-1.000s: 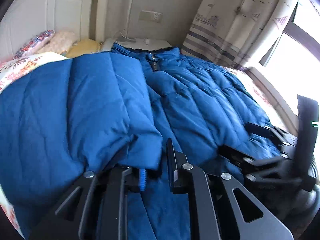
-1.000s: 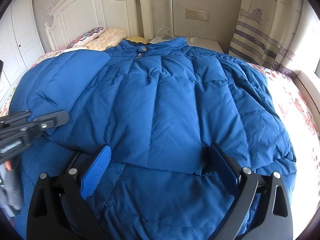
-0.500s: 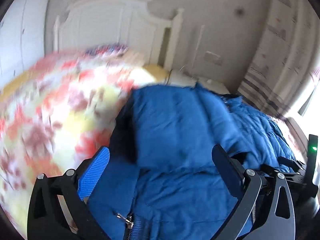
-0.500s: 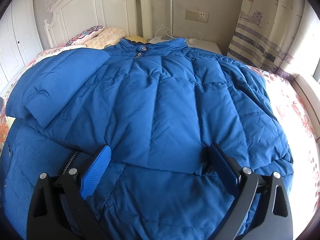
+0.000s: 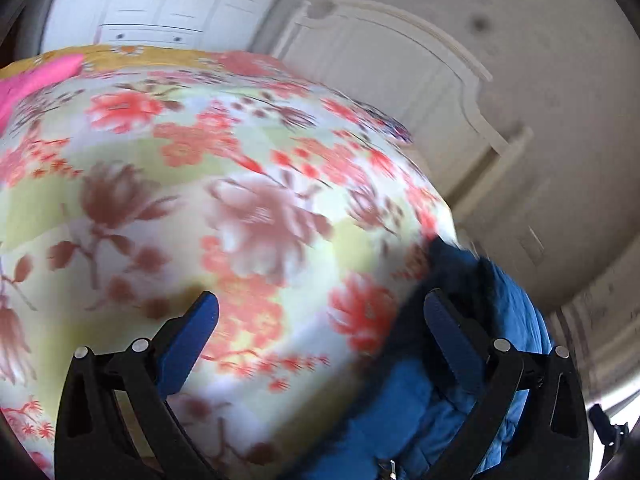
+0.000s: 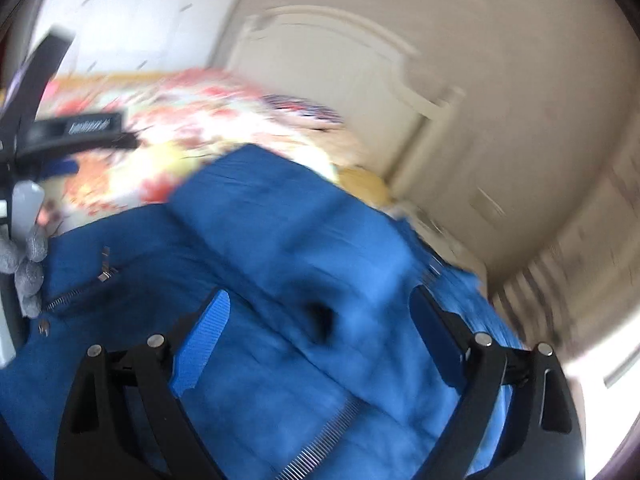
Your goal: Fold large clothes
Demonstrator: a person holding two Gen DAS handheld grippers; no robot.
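Observation:
A large blue quilted jacket (image 6: 304, 248) lies spread on the bed, with one sleeve folded over its body. Both views are blurred by motion. My right gripper (image 6: 320, 320) is open and empty, just above the jacket. My left gripper (image 5: 320, 316) is open and empty over the floral bedspread (image 5: 180, 184), with the jacket's edge (image 5: 500, 340) at its right finger. In the right wrist view the left gripper (image 6: 76, 136) shows at the far left, held by a grey-gloved hand (image 6: 28, 264).
A white headboard (image 5: 404, 80) stands behind the bed. White wardrobe doors (image 5: 152, 4) are at the upper left. A striped curtain (image 6: 560, 280) hangs at the right. A patterned pillow (image 6: 300, 110) and a yellow one (image 6: 360, 180) lie by the headboard.
My left gripper opened, let go of the folded sleeve and swung left over the bedspread. My right gripper stayed open and has just turned left, so both views now tilt and blur.

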